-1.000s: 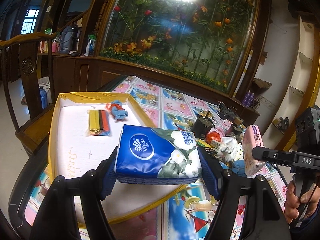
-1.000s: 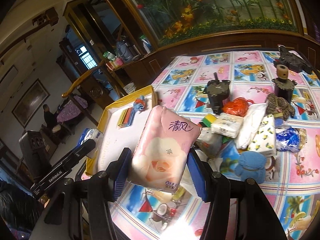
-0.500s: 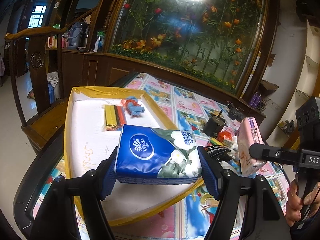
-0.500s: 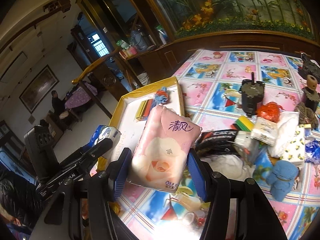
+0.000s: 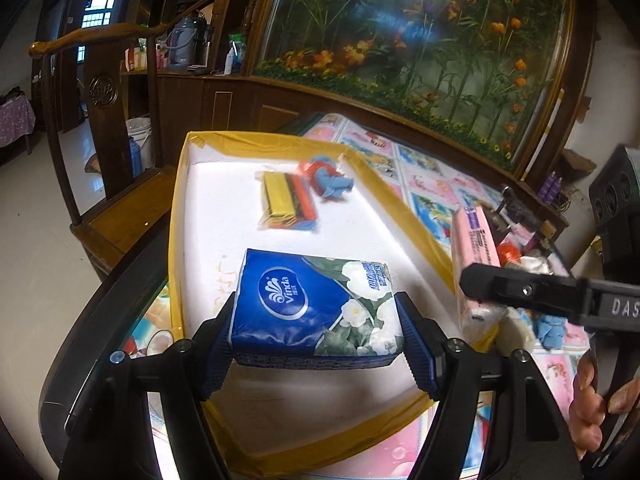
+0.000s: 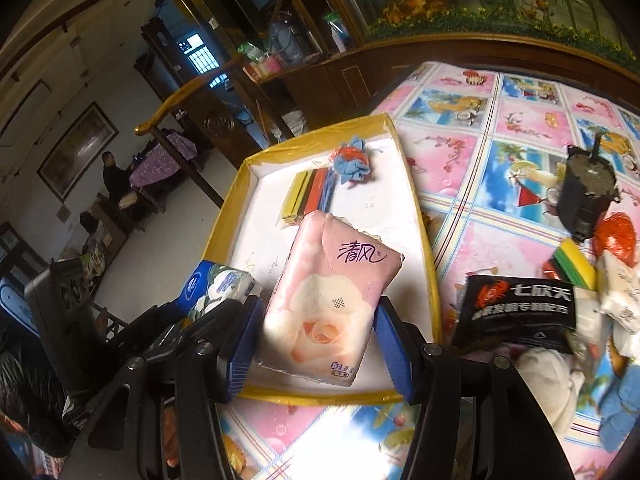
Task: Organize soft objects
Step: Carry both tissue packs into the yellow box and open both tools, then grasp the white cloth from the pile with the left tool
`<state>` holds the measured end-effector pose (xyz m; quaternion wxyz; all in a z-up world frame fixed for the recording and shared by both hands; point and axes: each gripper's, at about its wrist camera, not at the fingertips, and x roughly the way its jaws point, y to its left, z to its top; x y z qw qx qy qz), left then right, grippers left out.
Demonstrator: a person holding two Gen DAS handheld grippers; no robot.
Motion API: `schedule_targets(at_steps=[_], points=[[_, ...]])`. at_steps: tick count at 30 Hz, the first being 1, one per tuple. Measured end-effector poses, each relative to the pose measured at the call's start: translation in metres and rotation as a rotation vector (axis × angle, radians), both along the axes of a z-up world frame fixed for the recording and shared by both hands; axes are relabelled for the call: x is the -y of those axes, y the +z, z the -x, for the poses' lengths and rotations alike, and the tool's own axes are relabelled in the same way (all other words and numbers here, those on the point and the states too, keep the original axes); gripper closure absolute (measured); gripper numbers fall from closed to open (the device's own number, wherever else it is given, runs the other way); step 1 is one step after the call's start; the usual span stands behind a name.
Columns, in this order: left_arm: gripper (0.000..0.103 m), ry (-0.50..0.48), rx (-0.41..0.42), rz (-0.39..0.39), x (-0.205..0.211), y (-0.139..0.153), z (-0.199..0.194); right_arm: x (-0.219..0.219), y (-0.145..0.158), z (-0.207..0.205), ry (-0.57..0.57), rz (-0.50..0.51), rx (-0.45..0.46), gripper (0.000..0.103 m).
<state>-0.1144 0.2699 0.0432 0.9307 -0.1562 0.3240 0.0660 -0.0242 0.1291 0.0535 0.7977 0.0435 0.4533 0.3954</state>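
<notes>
The blue tissue pack (image 5: 316,304) is clamped crosswise between the blue pads (image 5: 416,344) of the left hand-held gripper (image 5: 318,348), which grasps it by its two short ends. The pack hangs over the near part of the tray (image 5: 280,140), a white-floored box with yellow taped walls; whether it touches the floor cannot be told.

The pink tissue pack (image 6: 332,300) is gripped the same way in the right hand-held gripper (image 6: 316,344), pads pressing its two long sides, rose print facing up. It is over the tray's near right part, close to the right wall. In the left wrist view this pink pack shows edge-on, just beside the tray's right wall, with the right gripper's black finger across it and a hand (image 5: 592,404) wrapped round the handle below.

At the far end of the tray lie a flat bundle of coloured strips (image 5: 286,200) in yellow, red and dark tones, and, touching its corner, a blue and red cloth bunch (image 5: 326,178).

The tray sits on a counter (image 6: 500,128) covered with a pink and blue picture cloth. To the tray's right on the cloth are a black packet (image 6: 520,308) with white lettering, a striped sponge (image 6: 572,264), a dark cup-like pot (image 6: 588,196), an orange crumpled thing (image 6: 616,234) and pale soft items, partly blurred.
</notes>
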Motion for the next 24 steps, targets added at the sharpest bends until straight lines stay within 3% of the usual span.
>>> schedule_targets(at_steps=[11, 15, 19, 24], points=[[0.028, -0.015, -0.052, -0.084, 0.01, -0.01, -0.003, -0.017, -0.03, -0.011, 0.006, 0.078, -0.041, 0.039], [0.019, -0.015, -0.048, -0.085, 0.011, -0.009, -0.003, -0.013, -0.023, -0.009, 0.003, 0.058, -0.02, 0.033], [0.018, -0.007, -0.045, -0.073, 0.011, -0.005, -0.001, 0.0, -0.01, -0.003, 0.004, 0.025, 0.005, 0.031], [0.018, -0.029, -0.002, -0.069, 0.019, 0.011, 0.01, 0.054, 0.016, 0.008, -0.033, -0.071, 0.038, 0.031]])
